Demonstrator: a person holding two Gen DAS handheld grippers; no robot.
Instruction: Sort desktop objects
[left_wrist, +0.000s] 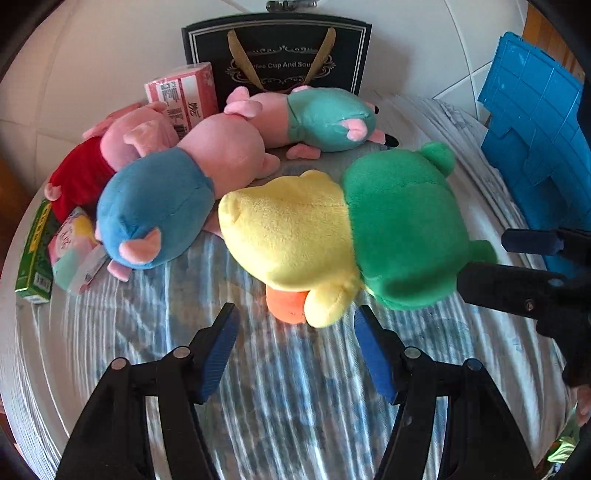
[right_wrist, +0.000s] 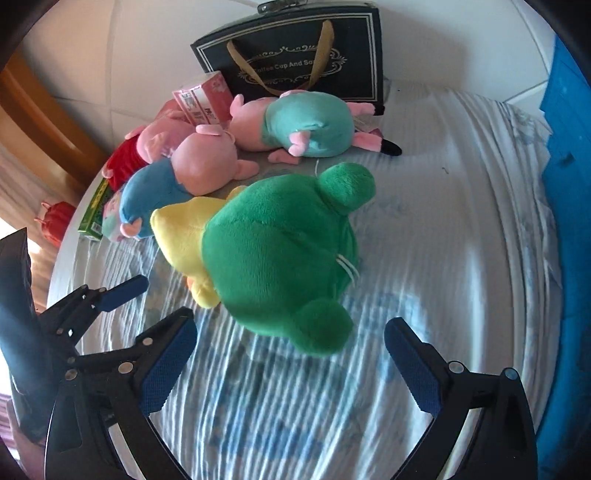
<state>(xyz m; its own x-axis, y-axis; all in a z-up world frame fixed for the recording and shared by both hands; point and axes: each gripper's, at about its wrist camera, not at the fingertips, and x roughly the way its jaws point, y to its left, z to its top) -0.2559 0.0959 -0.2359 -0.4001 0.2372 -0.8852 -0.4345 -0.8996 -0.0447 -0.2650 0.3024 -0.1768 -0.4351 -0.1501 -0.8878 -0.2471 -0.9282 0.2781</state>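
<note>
Floor: pale large tiles (right_wrist: 110, 55) with thin grout lines, at 12 o'clock.
Bench cover: white-and-blue striped cloth (right_wrist: 461, 192), rumpled.
Woodwork: brown wooden frame (right_wrist: 44, 110) at 9 o'clock.
Light: bright daylight, soft shadows on the cloth.

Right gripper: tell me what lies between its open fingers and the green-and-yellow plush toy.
Only bare blue-striped cloth lies between the right gripper and the green-and-yellow plush toy, seen in the right wrist view.
</note>
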